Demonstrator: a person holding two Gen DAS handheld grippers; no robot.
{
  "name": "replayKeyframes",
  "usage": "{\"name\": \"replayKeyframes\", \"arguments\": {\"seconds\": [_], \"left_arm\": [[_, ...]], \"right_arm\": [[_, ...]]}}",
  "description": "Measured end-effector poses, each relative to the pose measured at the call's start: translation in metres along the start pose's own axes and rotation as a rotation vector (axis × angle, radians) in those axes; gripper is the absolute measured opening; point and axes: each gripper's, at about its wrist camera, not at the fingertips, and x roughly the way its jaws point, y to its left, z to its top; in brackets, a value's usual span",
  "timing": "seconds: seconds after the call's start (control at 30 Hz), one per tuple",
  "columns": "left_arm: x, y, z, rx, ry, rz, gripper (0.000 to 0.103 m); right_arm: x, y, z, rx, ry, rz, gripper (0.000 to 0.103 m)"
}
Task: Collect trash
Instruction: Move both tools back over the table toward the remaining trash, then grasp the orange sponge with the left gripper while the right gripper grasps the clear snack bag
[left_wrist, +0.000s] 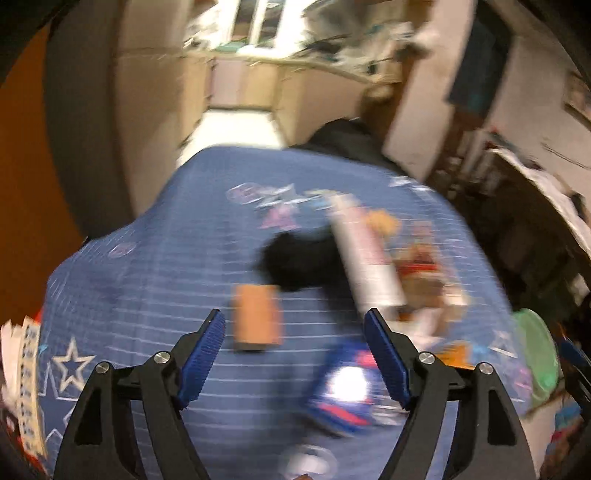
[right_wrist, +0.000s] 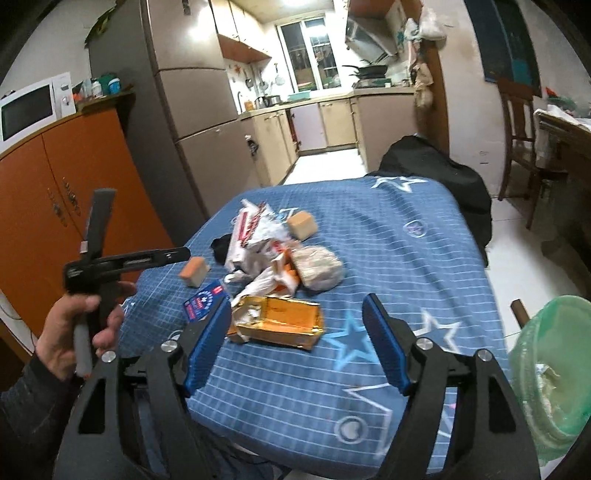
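both hand-held grippers, left (left_wrist: 294, 355) and right (right_wrist: 296, 341), gape wide, empty, above table trash (right_wrist: 275, 254).

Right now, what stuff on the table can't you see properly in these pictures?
- Left wrist view: motion blur smears everything; the blue packet print is unreadable.
- Black thing: right wrist view, mostly hidden behind the long white box.
- Green bin bag: cut off by the right edge, contents mostly hidden.
- Crumpled wrappers: overlapping, can't count them.
- Left gripper and right gripper: both open, holding nothing.
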Motion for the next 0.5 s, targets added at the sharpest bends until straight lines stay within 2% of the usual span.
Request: {"name": "replayKeyframes", "arguments": {"seconds": [0.1, 0.23, 0.4, 0.43, 0.5], "left_arm": [[0.02, 0.026, 0.004, -0.023, 0.04, 0.022, 0.077], [0.047, 0.028, 0.006, 0.0, 0.092, 0.032, 0.077], [0.06, 0.022, 0.008, 0.045, 0.063, 0.079, 0.076], [0.062, 0.024, 0.009, 0.045, 0.056, 0.089, 0.074], [0.062, 0.024, 0.009, 0.054, 0.041, 0.108, 0.054]], "right_arm": [[0.012, 0.006, -0.002, 0.003, 0.026, 0.008, 0.073], [0.031, 0.015, -0.002, -0.006, 0.062, 0.008, 0.074], [0.053, 0.019, 0.0, -0.021, 0.093, 0.011, 0.074], [0.059, 0.018, 0.0, -0.022, 0.101, 0.013, 0.074], [0.07, 0.013, 0.002, -0.018, 0.117, 0.018, 0.074]]}}
